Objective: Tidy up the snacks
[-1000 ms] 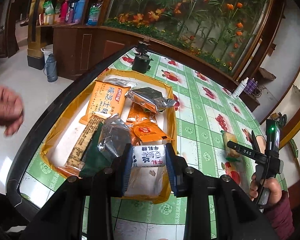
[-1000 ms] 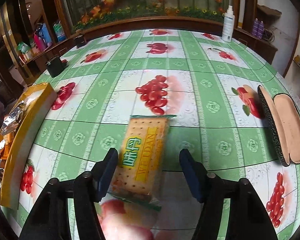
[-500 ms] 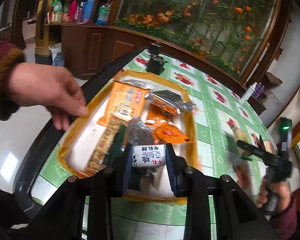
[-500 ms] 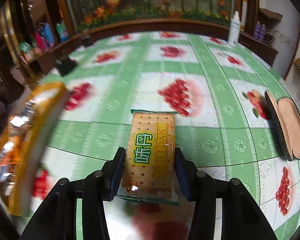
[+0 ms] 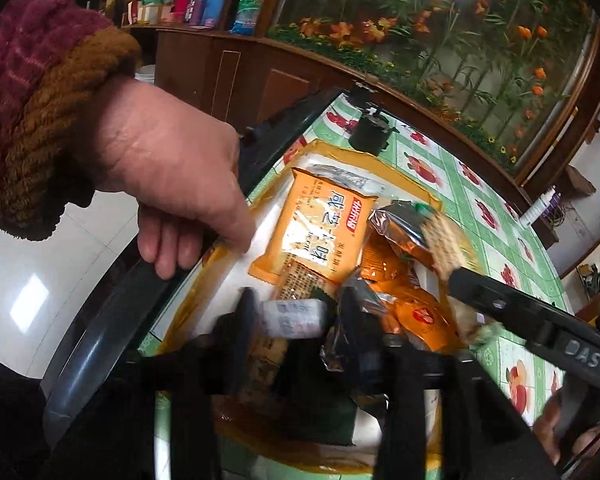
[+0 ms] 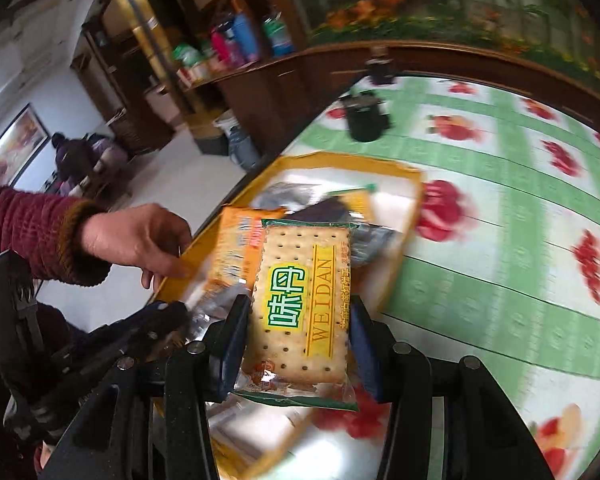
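Right wrist view: right hand-held gripper (image 6: 298,344), clamping the cracker packet (image 6: 300,308), has reached the yellow tray (image 6: 416,184); left hand-held gripper (image 5: 296,316) has just parted, releasing the white candy (image 5: 294,316) there.

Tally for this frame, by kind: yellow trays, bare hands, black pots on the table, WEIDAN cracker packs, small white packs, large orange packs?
yellow tray: 1
bare hand: 1
black pot: 1
WEIDAN cracker pack: 1
small white pack: 1
large orange pack: 1
Total: 6
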Demonstrator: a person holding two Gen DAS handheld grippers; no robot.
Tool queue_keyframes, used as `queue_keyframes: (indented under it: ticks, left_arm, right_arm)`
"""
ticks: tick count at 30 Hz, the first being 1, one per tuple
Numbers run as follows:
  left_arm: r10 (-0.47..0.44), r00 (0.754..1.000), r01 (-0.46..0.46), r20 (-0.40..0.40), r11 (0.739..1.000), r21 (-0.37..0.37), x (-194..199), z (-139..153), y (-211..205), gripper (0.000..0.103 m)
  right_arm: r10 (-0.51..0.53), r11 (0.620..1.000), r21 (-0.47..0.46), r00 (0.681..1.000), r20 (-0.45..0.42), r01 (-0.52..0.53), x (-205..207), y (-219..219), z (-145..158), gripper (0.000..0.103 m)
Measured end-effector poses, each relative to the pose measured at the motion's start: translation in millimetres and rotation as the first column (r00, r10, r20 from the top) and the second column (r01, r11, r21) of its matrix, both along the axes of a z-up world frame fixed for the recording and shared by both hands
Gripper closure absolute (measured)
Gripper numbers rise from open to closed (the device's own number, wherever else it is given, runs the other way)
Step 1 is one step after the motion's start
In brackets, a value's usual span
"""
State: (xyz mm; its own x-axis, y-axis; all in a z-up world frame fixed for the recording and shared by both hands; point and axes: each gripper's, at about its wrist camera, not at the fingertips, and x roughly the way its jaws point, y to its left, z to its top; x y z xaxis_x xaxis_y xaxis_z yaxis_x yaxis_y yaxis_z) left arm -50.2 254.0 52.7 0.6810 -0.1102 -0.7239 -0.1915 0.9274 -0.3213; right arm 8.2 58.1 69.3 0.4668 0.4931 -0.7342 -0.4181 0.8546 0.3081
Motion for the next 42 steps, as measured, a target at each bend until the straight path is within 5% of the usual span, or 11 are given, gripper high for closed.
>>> queue_keyframes:
  ticks: [6,15,18,26,29,34,42]
  left_arm:
    - [0.02,0.999,-0.021,0.041,0.999,0.032,-8.4,4.7,2.7,0.027]
    - [0.07,0.994,-0.078,0.087,0.992,0.1,-24.4,16.4,0.0,0.02]
    - [0.092,0.988,-0.112,0.128,0.98,0.163,-32.6,25.7,-8.0,0.017]
    - [0.123,0.925,-0.248,0.359,0.912,0.327,-79.2,60.9,-41.0,0.0]
    - [0.066,0.883,-0.233,0.466,0.921,0.312,-94.3,64.0,-48.9,0.0]
    - [-0.005,0.962,-0.067,0.272,0.964,0.257,-81.8,52.4,-55.5,0.0]
    - [-0.037,0.974,-0.03,0.226,0.958,0.284,-88.7,44.7,-74.2,0.0]
  right_arm:
    - [0.004,1.0,0.008,0.999,-0.048,-0.004,22.8,25.8,-15.4,0.052]
    - [0.042,0.999,-0.015,0.999,-0.015,-0.042,22.4,37.2,-19.5,0.046]
    - [0.035,0.999,-0.009,0.998,0.043,-0.035,6.1,25.9,-5.9,0.034]
    - [-0.08,0.997,0.004,0.974,0.21,0.081,-50.0,-21.6,20.8,0.028]
    - [-0.121,0.992,-0.013,0.963,0.24,0.127,-66.2,-34.8,18.0,0.027]
    - [-0.162,0.985,-0.026,0.96,0.229,0.173,-87.0,-57.2,7.7,0.027]
    - [-0.201,0.977,-0.041,0.965,0.169,0.21,-104.8,-81.7,-13.2,0.027]
